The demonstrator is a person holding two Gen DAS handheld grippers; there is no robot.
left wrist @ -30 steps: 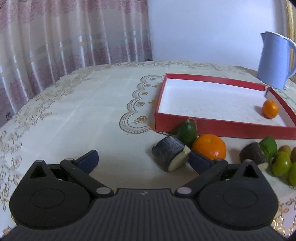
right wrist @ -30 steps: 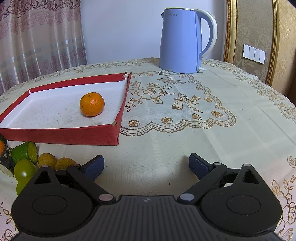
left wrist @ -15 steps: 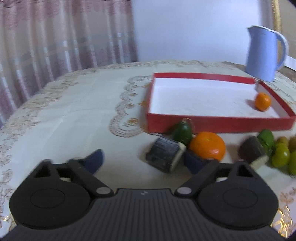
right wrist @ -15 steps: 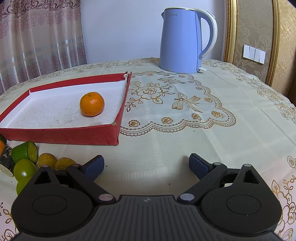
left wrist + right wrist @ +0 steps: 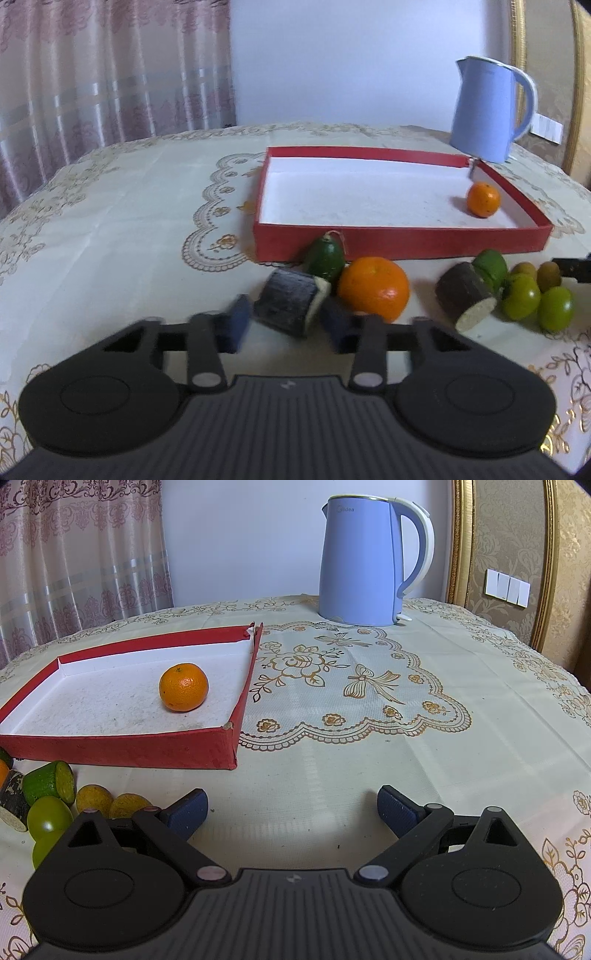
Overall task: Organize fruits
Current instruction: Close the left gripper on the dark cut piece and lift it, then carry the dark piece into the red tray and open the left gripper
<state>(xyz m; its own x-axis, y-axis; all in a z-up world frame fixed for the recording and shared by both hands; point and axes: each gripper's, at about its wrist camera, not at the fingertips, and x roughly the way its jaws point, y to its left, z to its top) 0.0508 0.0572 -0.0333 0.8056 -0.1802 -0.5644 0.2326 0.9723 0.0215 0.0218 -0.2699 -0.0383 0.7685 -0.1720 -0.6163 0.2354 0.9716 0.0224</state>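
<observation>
Left claw (image 5: 286, 325) flanks dark cut piece (image 5: 291, 302).

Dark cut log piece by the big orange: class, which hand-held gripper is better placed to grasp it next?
Left hand-held gripper: its fingers flank the dark log piece. The right hand-held gripper hangs open over bare cloth.

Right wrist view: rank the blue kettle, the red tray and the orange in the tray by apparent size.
1. red tray, widest in the picture, though it sits nearer the camera
2. blue kettle, tallest and farther back
3. orange, clearly the smallest

Tray versus kettle is unsure.
</observation>
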